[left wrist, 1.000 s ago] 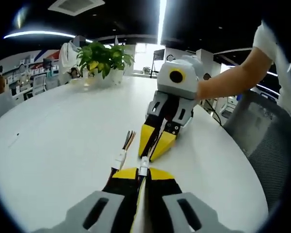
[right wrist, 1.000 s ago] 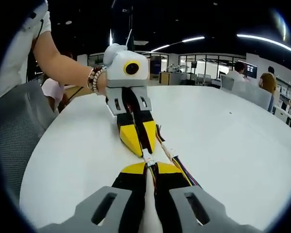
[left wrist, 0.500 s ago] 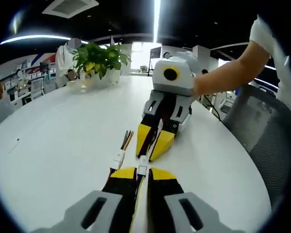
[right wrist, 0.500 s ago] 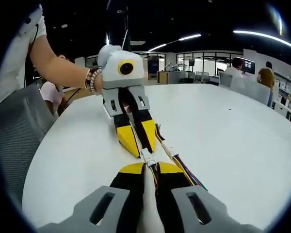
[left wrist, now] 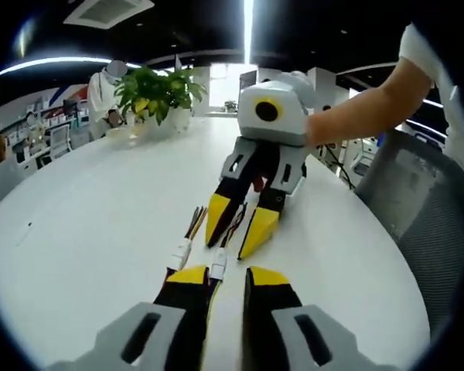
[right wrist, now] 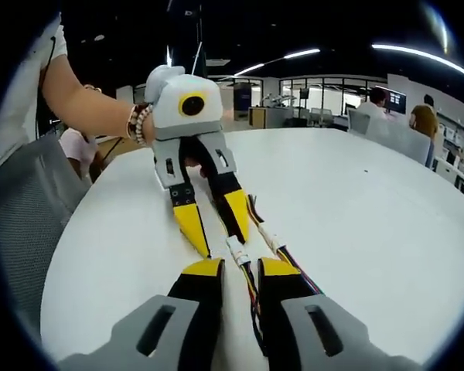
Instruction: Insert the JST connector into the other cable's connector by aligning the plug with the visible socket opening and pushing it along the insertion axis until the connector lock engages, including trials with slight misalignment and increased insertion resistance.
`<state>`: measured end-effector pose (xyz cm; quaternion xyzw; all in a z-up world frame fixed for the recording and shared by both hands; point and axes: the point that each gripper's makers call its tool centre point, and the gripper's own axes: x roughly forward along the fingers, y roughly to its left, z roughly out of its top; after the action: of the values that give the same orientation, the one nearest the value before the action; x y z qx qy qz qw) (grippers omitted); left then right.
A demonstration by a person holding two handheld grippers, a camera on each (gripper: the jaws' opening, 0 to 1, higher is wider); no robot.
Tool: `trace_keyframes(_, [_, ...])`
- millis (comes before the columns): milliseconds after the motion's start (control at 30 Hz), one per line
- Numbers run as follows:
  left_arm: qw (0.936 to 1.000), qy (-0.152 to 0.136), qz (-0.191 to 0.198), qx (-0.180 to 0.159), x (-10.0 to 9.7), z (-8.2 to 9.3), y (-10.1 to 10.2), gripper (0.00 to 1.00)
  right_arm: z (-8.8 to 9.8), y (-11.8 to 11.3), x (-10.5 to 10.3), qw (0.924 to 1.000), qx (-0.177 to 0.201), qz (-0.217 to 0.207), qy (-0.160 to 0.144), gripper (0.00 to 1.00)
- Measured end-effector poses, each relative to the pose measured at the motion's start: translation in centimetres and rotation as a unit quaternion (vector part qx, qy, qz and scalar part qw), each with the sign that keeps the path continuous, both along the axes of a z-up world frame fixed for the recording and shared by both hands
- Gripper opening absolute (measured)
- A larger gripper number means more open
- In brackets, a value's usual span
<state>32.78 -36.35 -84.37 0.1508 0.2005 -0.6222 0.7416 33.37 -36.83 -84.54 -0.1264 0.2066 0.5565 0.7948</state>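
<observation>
Both grippers stood open over the joined cables on the white counter (left wrist: 85,201).

The left gripper (left wrist: 226,277) and the right gripper (right wrist: 241,267) faced each other, jaws apart. The white JST connector (left wrist: 217,267) lay on the counter between them, with a second cable (left wrist: 182,249) just beside it.

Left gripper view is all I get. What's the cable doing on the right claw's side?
Observer: The right claw stands open. The thin multicoloured wire bundle runs loose between its jaws.
Operator: Second cable?
Observer: Its small white plastic connector lies on the round white table, and its coloured wires pass outside the right claw's jaw.
Operator: Left claw from that side?
Observer: The left claw is open. The first white connector lies at its tips, and I cannot tell whether they touch.
</observation>
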Motion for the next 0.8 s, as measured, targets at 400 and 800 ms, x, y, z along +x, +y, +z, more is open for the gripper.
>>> trace_keyframes(400, [0.9997,0.006,0.001,-0.023,-1.2,2.2,-0.5,0.37,2.0,-0.8,-0.4,0.9991,0.01,-0.036,0.018,0.31])
trace_keyframes(800, [0.9948,-0.016,0.094,-0.034,-0.4,6.0,1.8,0.82,3.9,-1.2,-3.1,0.9981,-0.012,-0.053,0.029,0.58])
